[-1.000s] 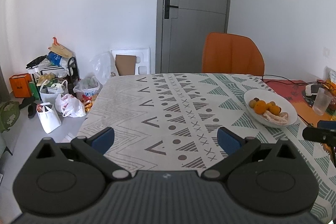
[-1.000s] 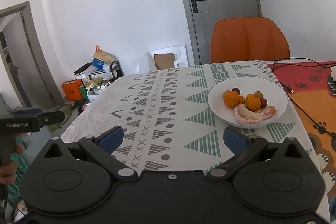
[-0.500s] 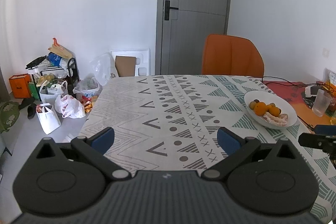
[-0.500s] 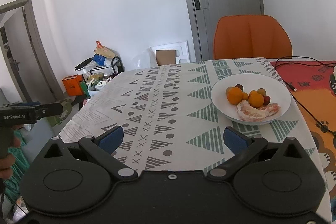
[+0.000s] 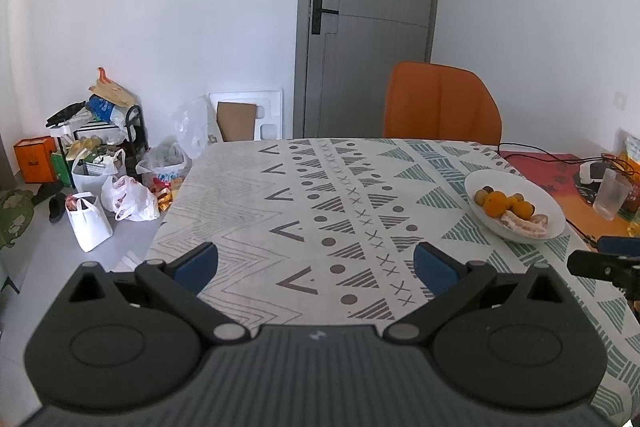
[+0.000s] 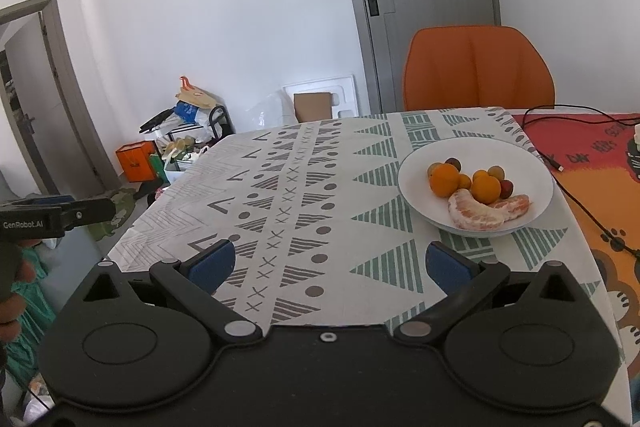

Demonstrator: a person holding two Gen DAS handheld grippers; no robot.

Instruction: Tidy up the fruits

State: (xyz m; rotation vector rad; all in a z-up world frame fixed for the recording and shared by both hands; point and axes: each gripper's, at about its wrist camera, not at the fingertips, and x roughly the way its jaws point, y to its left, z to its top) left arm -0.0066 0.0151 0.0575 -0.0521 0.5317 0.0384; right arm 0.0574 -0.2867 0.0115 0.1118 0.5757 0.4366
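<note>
A white bowl (image 6: 532, 163) sits on the patterned tablecloth (image 6: 304, 195) at the right, holding oranges (image 6: 444, 179), small round fruits and peeled citrus segments (image 6: 476, 214). It also shows in the left wrist view (image 5: 548, 199), far right. My right gripper (image 6: 326, 265) is open and empty, above the near table edge, short and left of the bowl. My left gripper (image 5: 316, 265) is open and empty over the near left part of the table.
An orange chair (image 6: 478, 67) stands at the far side. A black cable (image 6: 576, 195) runs over an orange-red mat (image 6: 600, 163) right of the bowl. A clear cup (image 5: 610, 193) stands far right. Bags and boxes (image 5: 100, 179) clutter the floor at left.
Both grippers have drawn back and up a little; the bowl sits slightly farther and lower in both views. Jaws stay open.
</note>
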